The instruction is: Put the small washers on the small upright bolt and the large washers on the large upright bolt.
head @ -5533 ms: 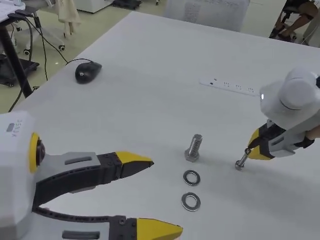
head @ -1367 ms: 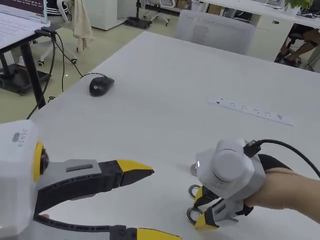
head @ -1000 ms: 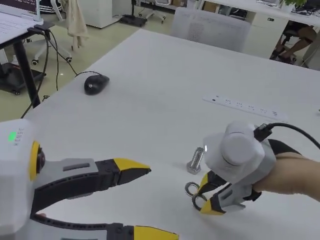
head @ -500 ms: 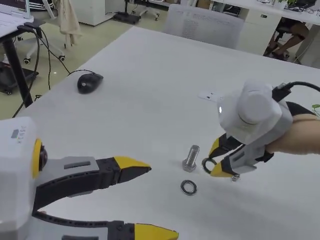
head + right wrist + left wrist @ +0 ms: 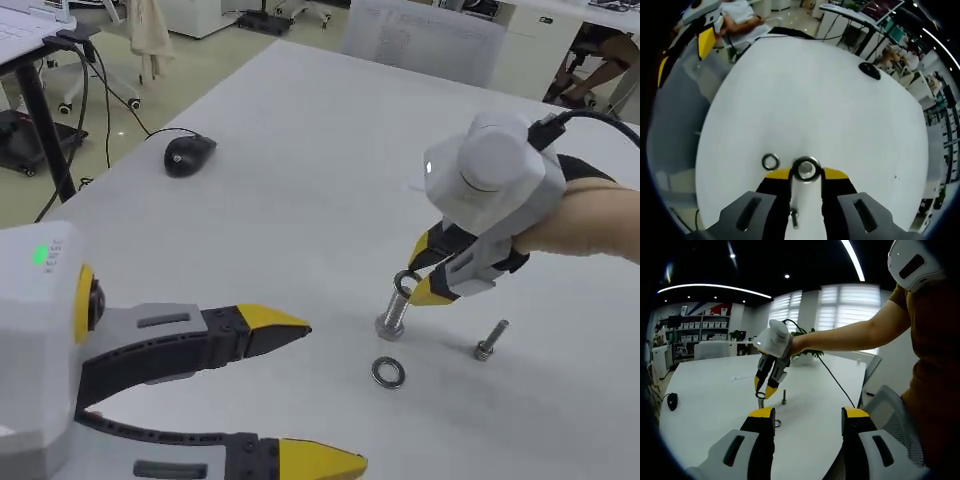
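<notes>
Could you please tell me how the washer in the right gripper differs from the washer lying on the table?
The held washer is pinched in the right gripper; the loose washer is free of both grippers. The held washer is raised at the top of the large bolt; the loose washer lies flat on the table in front of that bolt. Both are silver rings, seemingly alike in size.

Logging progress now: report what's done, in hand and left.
Done: nothing visibly seated on the large bolt; small bolt too small to tell. In hand: right hand-held gripper holds a large washer over the large bolt. Left: a loose washer lying on the table.
</notes>
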### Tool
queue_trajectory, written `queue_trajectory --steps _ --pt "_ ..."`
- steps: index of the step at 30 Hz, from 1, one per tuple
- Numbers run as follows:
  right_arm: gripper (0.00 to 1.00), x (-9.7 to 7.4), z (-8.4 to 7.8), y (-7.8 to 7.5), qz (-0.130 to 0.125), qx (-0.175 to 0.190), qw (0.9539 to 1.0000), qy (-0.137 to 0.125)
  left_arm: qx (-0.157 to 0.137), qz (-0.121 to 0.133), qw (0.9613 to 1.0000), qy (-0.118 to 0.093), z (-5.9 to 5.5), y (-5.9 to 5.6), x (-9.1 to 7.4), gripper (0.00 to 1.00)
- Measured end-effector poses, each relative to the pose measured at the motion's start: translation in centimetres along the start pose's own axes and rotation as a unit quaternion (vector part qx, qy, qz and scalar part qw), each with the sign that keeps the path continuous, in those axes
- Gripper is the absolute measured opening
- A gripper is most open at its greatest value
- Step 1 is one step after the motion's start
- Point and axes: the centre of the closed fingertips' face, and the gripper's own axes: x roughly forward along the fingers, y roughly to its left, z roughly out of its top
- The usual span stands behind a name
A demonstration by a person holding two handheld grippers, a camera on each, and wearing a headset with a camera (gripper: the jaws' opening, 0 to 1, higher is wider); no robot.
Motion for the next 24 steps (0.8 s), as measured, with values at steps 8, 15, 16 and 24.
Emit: queue_trajectory --steps 8,15,16,24 --pt "0.22 1.1 -0.4 0.9 0.017 -0.008 0.9997 0.018 -0.003 0.004 1.0 -0.002 0.0 0.3 0.0 0.52" --pt "0.22 1.7 -0.4 1.2 0.025 -0.006 0.9995 0.016 -0.005 0.005 1.0 -0.001 -0.1 0.3 0.2 0.52" --pt "0.22 1.9 -0.5 1.2 0.027 -0.005 0.9995 0.019 -0.005 0.005 1.0 -0.001 -0.1 0.3 0.2 0.52" --pt "0.22 3.1 -0.7 1.5 0.037 -0.011 0.9989 0.029 -0.008 0.008 0.9999 0.0 -0.4 0.3 0.2 0.52"
